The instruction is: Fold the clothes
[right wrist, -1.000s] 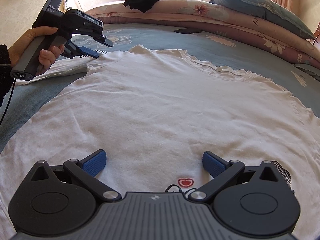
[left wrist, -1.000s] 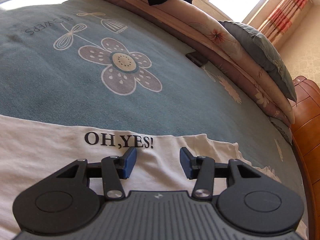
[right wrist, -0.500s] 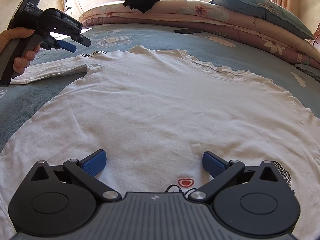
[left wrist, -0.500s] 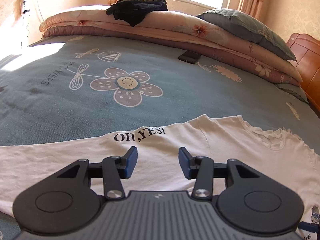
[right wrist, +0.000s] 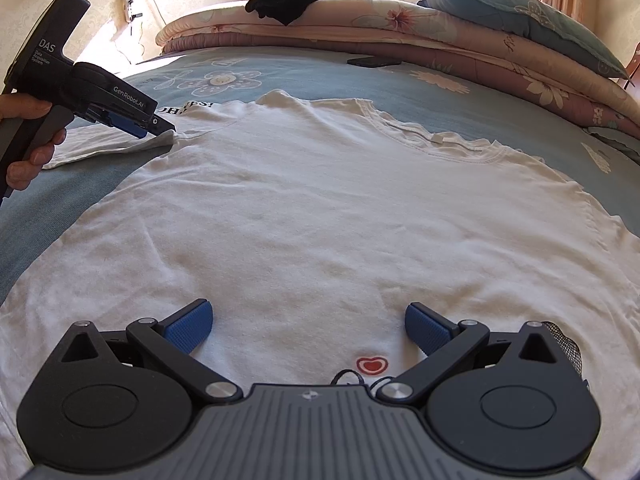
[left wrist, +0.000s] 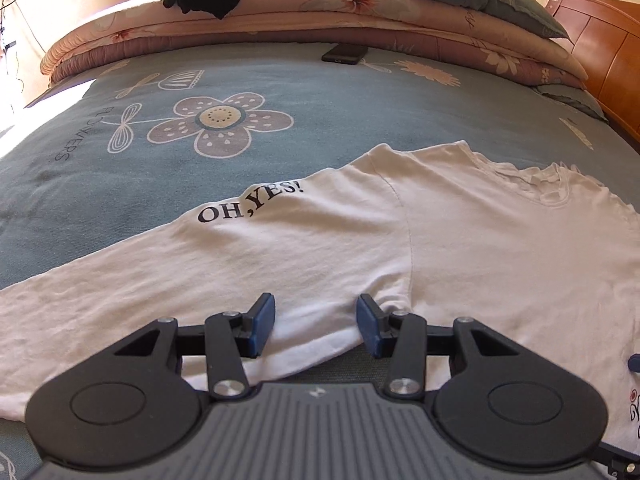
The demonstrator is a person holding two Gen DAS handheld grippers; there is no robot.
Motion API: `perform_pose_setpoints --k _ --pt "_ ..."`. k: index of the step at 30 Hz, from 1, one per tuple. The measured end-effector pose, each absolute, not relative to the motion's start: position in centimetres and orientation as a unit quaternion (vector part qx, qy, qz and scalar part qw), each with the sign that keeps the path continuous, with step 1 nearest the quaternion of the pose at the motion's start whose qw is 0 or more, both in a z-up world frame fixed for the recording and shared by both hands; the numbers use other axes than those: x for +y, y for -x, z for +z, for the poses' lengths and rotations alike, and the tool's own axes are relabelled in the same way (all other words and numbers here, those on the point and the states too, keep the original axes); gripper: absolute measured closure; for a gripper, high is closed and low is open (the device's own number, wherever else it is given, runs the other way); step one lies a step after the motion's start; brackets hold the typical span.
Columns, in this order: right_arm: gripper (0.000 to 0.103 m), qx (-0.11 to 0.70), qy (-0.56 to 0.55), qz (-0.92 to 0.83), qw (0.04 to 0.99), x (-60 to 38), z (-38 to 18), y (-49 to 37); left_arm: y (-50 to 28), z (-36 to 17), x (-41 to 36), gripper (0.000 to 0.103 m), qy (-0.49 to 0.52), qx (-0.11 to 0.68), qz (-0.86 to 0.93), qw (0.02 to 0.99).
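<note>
From the right wrist view, at nine o'clock, my left gripper [right wrist: 160,126] points down at the underarm seam of the white cotton T-shirt [right wrist: 320,216], which lies spread flat and back-up on the blue flower-print bedspread [right wrist: 304,72]. In its own camera the blue pads [left wrist: 262,322] stand partly apart with the lower edge of the short sleeve lettered "OH,YES!" [left wrist: 248,208] between them, pinching nothing that I can see. I judge the risk here is closing too shallow: I would catch one layer only, and the sleeve would peel open when lifted.

Toward six o'clock, my right gripper [right wrist: 308,326] hovers spread wide over the hem, just above the small red heart print [right wrist: 372,365], holding nothing. If it stays off the cloth while the left pulls, I expect the whole shirt to slide and wrinkle.

At one o'clock a dark phone [right wrist: 374,61] lies well apart.
</note>
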State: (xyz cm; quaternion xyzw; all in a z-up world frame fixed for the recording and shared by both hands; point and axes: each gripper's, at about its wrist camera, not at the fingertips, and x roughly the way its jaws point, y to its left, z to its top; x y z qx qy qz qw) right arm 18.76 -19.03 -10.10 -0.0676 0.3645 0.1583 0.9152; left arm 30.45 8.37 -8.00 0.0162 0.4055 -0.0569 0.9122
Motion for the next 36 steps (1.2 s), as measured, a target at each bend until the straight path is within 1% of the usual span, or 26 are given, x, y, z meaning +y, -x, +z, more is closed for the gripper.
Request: perform_pose_setpoints --k 1,3,6,10,11,12,13,14,16,17,19,20,21,26,32,35,36 --pt "0.0 0.365 0.068 0.158 0.915 -19.0 -10.1 -18.8 -29.8 -8.1 8.0 0.058 -0.038 0.404 -0.06 0.912" --pt "0.0 0.365 0.068 0.158 0.915 -19.0 -10.1 -18.8 -28.8 -8.4 7.5 0.054 -0.069 0.408 -0.066 0.908" --pt "0.0 0.365 0.068 0.157 0.915 -19.0 -10.1 -18.7 -28.3 -7.8 7.7 0.054 -0.069 0.401 -0.065 0.911" --pt "0.0 0.364 0.068 0.157 0.916 -19.0 -10.1 -18.7 -27.8 -6.2 7.2 0.055 -0.078 0.36 -0.084 0.926" --pt "0.0 0.364 0.068 0.157 0.915 -19.0 -10.1 -18.8 -27.7 -6.2 6.5 0.058 -0.107 0.358 -0.091 0.923" --pt "0.0 0.364 0.068 0.157 0.915 -19.0 -10.1 -18.8 -27.4 -6.5 5.6 0.066 -0.143 0.355 -0.095 0.919" --pt "0.0 0.364 0.068 0.157 0.915 -19.0 -10.1 -18.8 -27.2 -6.8 4.7 0.071 -0.179 0.349 -0.097 0.915" --pt "0.0 0.365 0.068 0.157 0.915 -19.0 -10.1 -18.8 -27.1 -7.2 4.0 0.073 -0.208 0.344 -0.101 0.91" --pt "0.0 0.365 0.068 0.157 0.915 -19.0 -10.1 -18.7 -27.2 -7.8 3.1 0.075 -0.23 0.347 -0.116 0.902" --pt "0.0 0.365 0.068 0.157 0.915 -19.0 -10.1 -18.7 -27.4 -8.0 2.8 0.079 -0.24 0.347 -0.119 0.899" --pt "0.0 0.365 0.068 0.157 0.915 -19.0 -10.1 -18.7 -27.8 -8.6 2.0 0.081 -0.266 0.346 -0.114 0.893" --pt "0.0 0.365 0.068 0.157 0.915 -18.9 -10.1 -18.7 -28.0 -8.8 1.8 0.089 -0.277 0.345 -0.108 0.89" --pt "0.0 0.366 0.068 0.157 0.915 -18.9 -10.1 -18.7 -28.2 -8.9 1.6 0.102 -0.281 0.348 -0.105 0.888" --pt "0.0 0.367 0.067 0.157 0.915 -18.9 -10.1 -18.8 -27.0 -8.5 1.2 0.103 -0.303 0.333 -0.113 0.886" --pt "0.0 0.367 0.067 0.156 0.915 -18.9 -10.1 -18.8 -25.6 -8.8 1.8 0.103 -0.317 0.348 -0.134 0.872" --pt "0.0 0.367 0.067 0.156 0.915 -18.9 -10.1 -18.8 -25.6 -7.0 2.6 0.099 -0.268 0.337 -0.137 0.892" --pt "0.0 0.366 0.067 0.156 0.915 -18.9 -10.1 -18.8 -25.7 -6.4 2.7 0.093 -0.251 0.333 -0.138 0.898"
